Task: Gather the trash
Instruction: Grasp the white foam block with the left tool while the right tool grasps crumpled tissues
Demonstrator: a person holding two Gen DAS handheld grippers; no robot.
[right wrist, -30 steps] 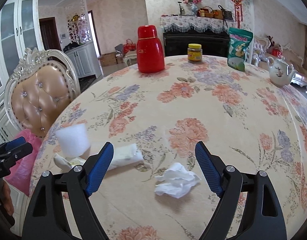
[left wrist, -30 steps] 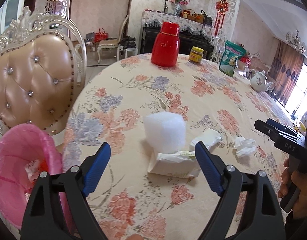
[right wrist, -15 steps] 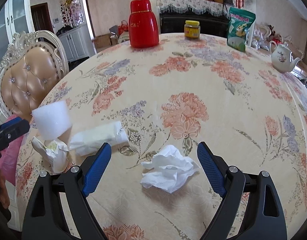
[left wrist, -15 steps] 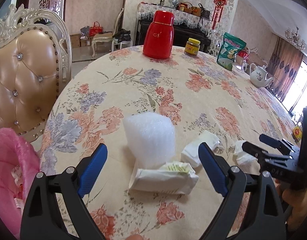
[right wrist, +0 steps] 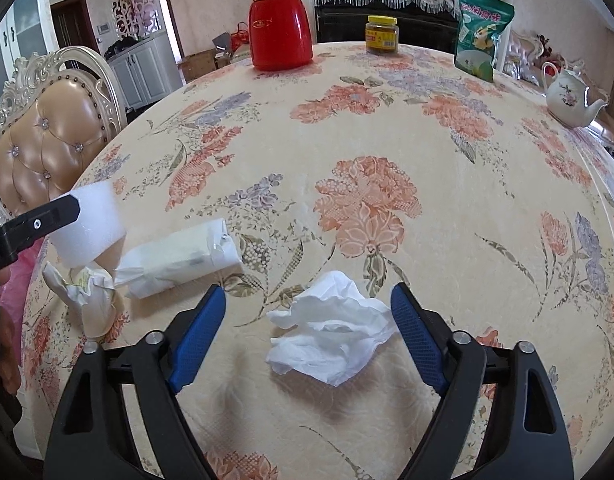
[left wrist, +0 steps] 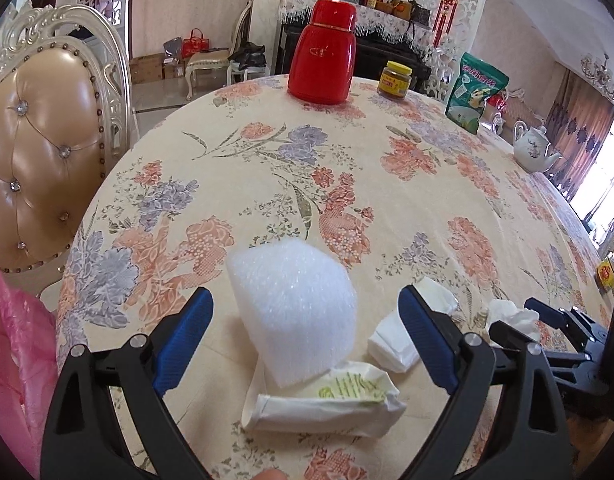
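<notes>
**Hovering over trash on a flowered table**

Pointing steeply down at the tablecloth (left wrist: 347, 152), the left gripper (left wrist: 305, 332) stands wide open and empty around a white foam block (left wrist: 295, 312), pads clear of it. A crumpled wrapper (left wrist: 327, 404) lies at six o'clock of the block, touching it; a folded white packet (left wrist: 395, 340) sits at three o'clock. Pink bag (left wrist: 11, 360) plastic shows at nine o'clock, off the table edge, below a tufted chair (left wrist: 39, 144).

The right gripper (right wrist: 307, 332) also tilts down, its jaws closing around a crumpled tissue (right wrist: 331, 336); the pads do not yet press it.

Far across the table, at twelve o'clock, stand a red flask (right wrist: 279, 20), a jar (right wrist: 382, 34), a green pouch (right wrist: 481, 32) and, toward two o'clock, a teapot (right wrist: 571, 96).
</notes>
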